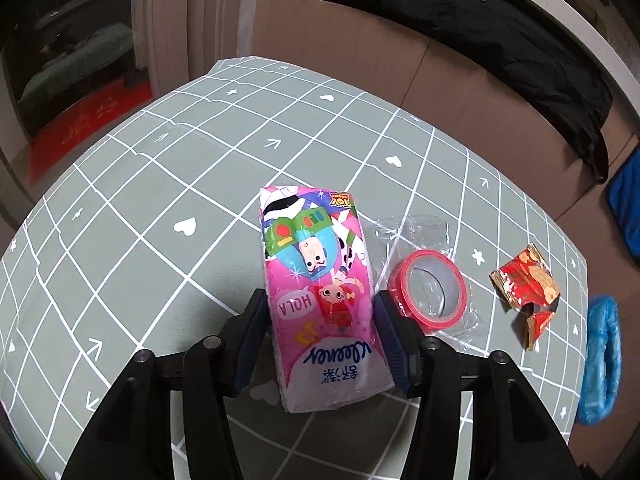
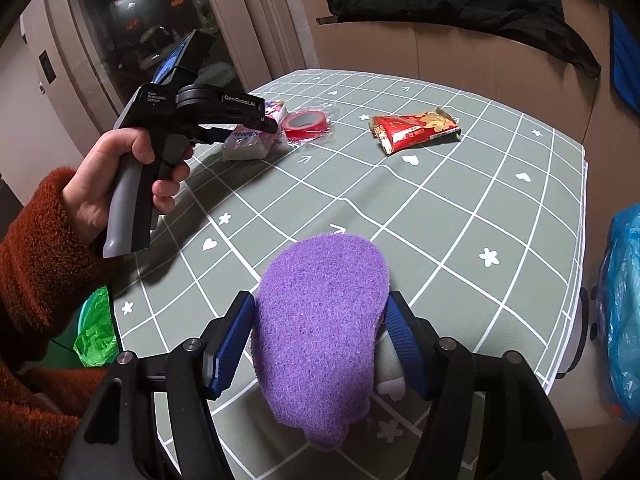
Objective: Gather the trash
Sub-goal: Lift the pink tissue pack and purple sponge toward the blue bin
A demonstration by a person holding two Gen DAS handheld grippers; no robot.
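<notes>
Over the table, left tool grips tissue pack — right tool grips purple sponge.

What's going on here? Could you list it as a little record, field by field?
Left gripper: shut on pink cartoon-printed tissue pack
Right gripper: shut on purple fuzzy scouring pad
Surface: grey-green grid-pattern tablecloth
Lying loose: red tape roll in clear wrap; red-gold snack wrapper
Bins: green-lined left, blue-lined right

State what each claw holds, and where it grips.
Left claw: pink tissue pack, by its long sides near one end. Right claw: purple sponge, across its sides.
</notes>
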